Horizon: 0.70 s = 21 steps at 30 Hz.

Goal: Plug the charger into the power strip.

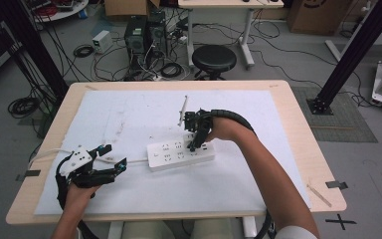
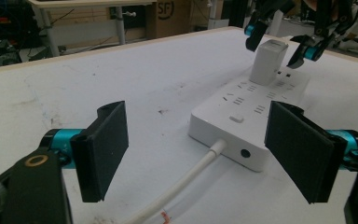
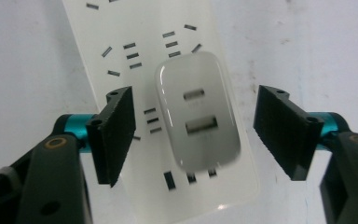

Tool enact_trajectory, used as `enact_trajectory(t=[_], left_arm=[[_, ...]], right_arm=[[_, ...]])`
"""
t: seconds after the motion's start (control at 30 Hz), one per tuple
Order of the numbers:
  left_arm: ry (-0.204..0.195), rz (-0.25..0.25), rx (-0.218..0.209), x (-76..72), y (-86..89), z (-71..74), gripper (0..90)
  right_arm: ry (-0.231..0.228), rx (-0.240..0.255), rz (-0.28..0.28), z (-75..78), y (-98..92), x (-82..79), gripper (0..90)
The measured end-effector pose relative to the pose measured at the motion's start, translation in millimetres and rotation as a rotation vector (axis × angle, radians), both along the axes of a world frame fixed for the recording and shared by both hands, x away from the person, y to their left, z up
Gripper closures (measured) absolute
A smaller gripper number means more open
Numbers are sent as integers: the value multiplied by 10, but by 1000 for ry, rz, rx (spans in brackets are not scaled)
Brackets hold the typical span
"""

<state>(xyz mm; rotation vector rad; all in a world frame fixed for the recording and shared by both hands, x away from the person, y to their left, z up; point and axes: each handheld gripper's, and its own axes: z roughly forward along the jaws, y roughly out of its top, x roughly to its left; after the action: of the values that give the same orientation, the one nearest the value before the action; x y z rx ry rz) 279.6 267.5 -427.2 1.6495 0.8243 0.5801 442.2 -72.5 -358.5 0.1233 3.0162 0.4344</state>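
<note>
White paper sheet [image 1: 129, 119] covers counter [image 1: 298, 119]. White power strip [image 1: 171, 154] mid-counter, cord [image 2: 186, 182] running left. White charger [image 3: 198, 109] plugged in; right gripper [image 3: 193, 133] spread astride. Left gripper [image 2: 196, 151] spread wide, near strip's cord end.
</note>
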Motion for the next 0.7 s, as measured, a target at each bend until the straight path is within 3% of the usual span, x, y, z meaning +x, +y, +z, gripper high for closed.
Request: enact_trajectory(t=[0.27, 0.4, 0.43, 0.47, 0.7], left_arm=[[-1, -2, -2, -20, -36, 1, 216], [3, -5, 2, -23, -46, 9, 216], [1, -6, 1, -24, -53, 14, 216], [1, -7, 1, -24, -55, 15, 215], [2, -13, 1, -31, -66, 11, 216]], right_arm=[[-51, 124, -148, 209, -380, -162, 221], [-60, 160, -193, 231, -528, -233, 221], [-68, 172, -215, 238, -573, -256, 221], [-67, 204, -274, 245, -674, -315, 221], [-105, 277, -368, 252, -987, -550, 221]])
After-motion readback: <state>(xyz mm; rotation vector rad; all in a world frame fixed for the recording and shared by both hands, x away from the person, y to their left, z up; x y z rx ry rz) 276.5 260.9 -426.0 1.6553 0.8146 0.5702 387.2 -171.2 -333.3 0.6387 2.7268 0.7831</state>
